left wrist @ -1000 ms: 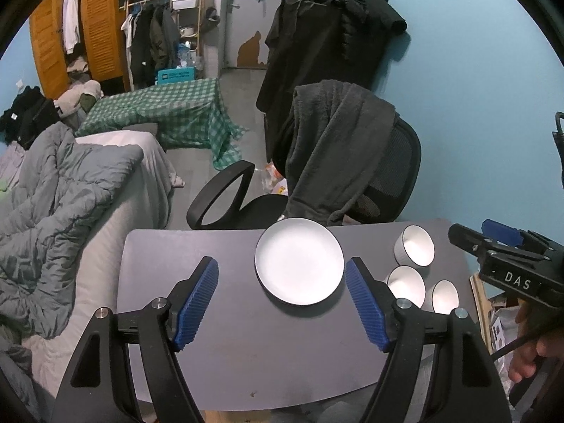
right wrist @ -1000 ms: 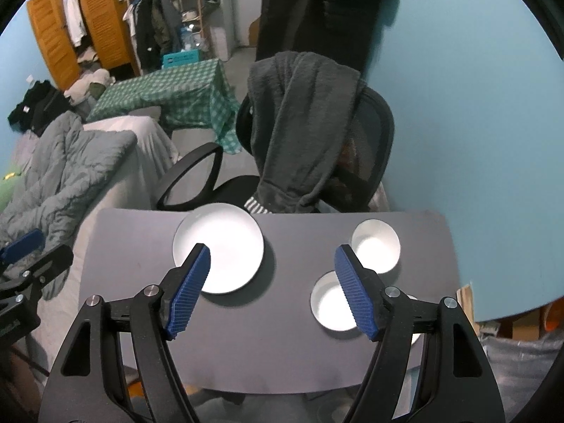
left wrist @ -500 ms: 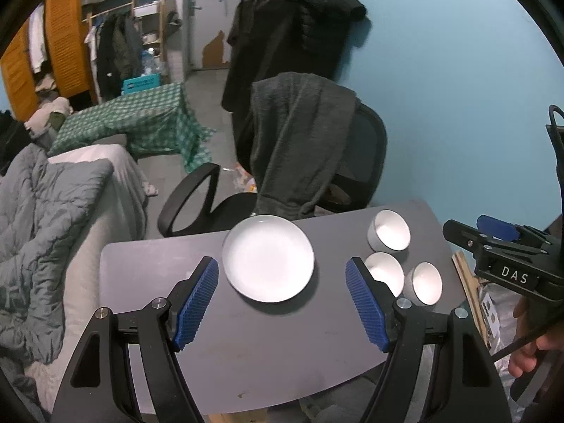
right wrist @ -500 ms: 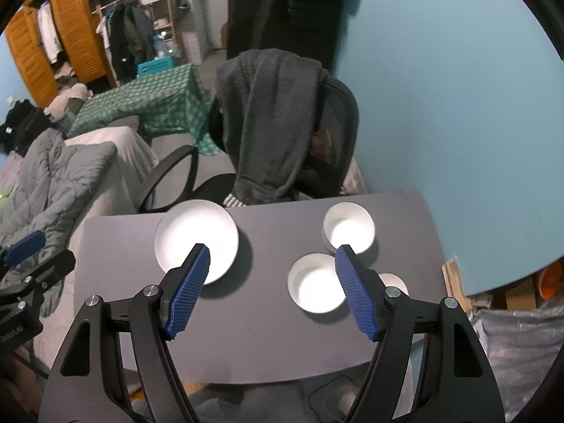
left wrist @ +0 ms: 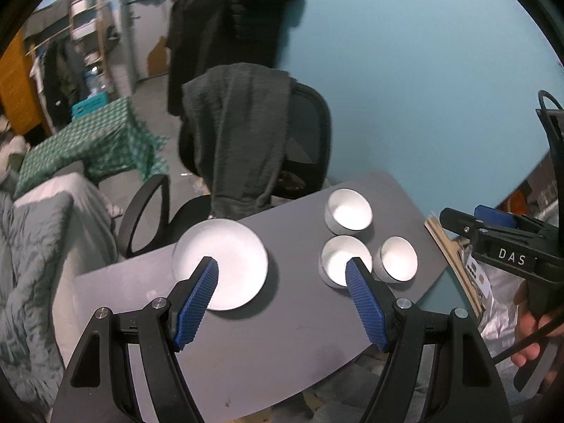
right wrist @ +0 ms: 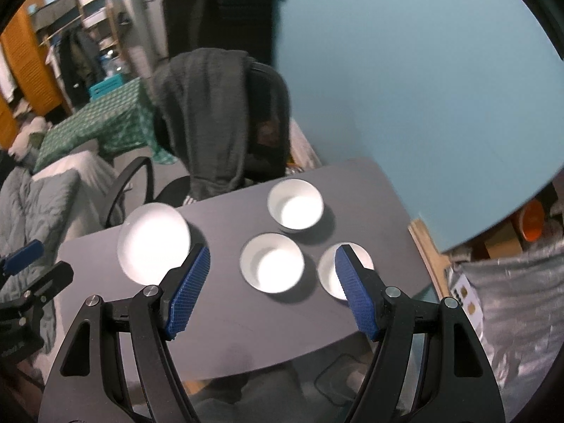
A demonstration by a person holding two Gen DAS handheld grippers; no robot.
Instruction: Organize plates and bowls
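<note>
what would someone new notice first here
Four white dishes glare against the dark grey table: a plate on the left and three bowls clustered on the right, far, middle and near-right. Behind them a chair draped with a grey garment stands before a blue wall.

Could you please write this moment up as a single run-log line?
left gripper: open, empty | right gripper: open, empty | table: plate, three bowls apart, unstacked | phase: approach
</note>
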